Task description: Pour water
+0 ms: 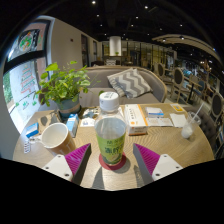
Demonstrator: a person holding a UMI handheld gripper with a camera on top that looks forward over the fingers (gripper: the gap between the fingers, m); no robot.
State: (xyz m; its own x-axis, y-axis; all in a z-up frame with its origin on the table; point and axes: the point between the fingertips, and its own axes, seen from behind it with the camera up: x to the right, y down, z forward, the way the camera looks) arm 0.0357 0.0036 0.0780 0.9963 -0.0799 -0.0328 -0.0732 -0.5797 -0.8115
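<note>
Worktop: a round, light wooden worktop (150, 145) carries everything here.
Plant: a leafy green plant in a grey pot (65, 88) stands beyond the left finger, near the far edge of the worktop.
Mug: a cream ceramic mug (56, 136) sits just ahead of the left finger, its handle side hard to make out.
White container: a squat white lidded container (108, 101) stands right behind the cup, so it blocks the straight line forward.
Books: flat magazines or books with printed covers (150, 116) lie spread across the right half of the worktop, beyond the right finger.
Small clutter: blue and white packets (72, 122) lie between the mug and the white container; what they are is too small to tell.
Background: a grey sofa with a zigzag-patterned cushion (130, 82) stands behind the worktop, under ceiling lights.
Task cup: a clear plastic cup with a green printed band (111, 139) stands upright on the worktop, right between the two fingers.
Hand-held gripper: the hand-held gripper (111, 158) is spread wide, its magenta pads (78, 158) flanking the cup with a gap showing on each side, so nothing is clamped.
</note>
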